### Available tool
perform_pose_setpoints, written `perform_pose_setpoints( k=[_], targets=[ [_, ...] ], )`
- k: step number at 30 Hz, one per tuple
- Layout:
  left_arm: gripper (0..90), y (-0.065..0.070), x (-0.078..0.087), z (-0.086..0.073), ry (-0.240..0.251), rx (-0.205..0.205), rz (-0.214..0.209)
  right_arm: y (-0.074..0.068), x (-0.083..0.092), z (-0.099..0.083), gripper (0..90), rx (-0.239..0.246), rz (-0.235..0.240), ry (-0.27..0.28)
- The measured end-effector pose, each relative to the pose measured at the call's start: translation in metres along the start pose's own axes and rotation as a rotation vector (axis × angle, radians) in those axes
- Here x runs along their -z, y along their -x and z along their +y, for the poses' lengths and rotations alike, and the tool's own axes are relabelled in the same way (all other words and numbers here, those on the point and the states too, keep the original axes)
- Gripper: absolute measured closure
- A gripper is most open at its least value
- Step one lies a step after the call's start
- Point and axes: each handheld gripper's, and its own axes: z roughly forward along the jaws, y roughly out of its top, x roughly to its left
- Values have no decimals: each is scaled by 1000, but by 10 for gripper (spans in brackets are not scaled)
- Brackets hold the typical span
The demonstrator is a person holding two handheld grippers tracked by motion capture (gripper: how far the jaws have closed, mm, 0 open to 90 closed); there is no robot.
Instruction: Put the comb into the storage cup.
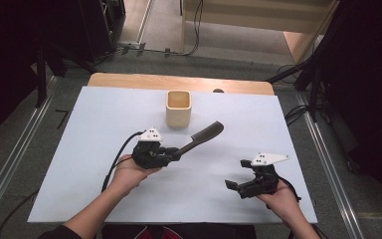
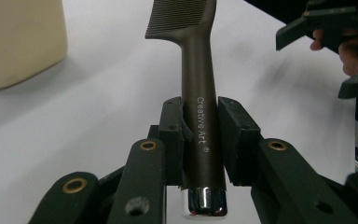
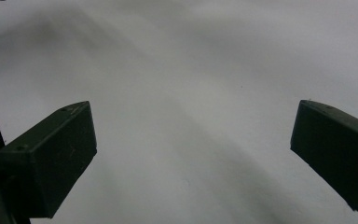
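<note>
White sheeting covers the desk, with a cream cup standing at its far middle. Left claw is clamped on the handle of a dark comb, teeth end raised toward the cup (clear of the sheet, it seems). Right claw hangs wide and empty near the right edge. Judging by this, the carry is under way; next the comb needs tipping upright over the cup's mouth
</note>
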Motion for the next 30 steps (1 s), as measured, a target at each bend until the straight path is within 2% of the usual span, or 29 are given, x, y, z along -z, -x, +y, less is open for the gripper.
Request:
perform_pose_setpoints(
  k=[4,9,13,16,21,23,27,30],
  targets=[
    [734,2,-6,4,17,10,-6,-2,1,1,0,-6,6,7],
    [734,5,-13,10,52,16,8,-5,2,4,0,13,-3,23],
    [734,10,-22,14,72,1,13,-5,7,7,0,-4,0,75],
    [734,14,-30,15,79,-4,22,-4,9,8,0,-15,-4,89],
    [734,17,-43,18,117,9,35,-5,12,10,0,-42,-11,118],
    [734,18,-47,19,124,19,43,-6,13,12,0,-51,0,125],
    [734,20,-53,20,148,14,62,-9,15,16,0,-56,-7,138],
    [734,23,-55,22,184,19,77,-10,17,19,0,-66,-14,153]
  ],
)
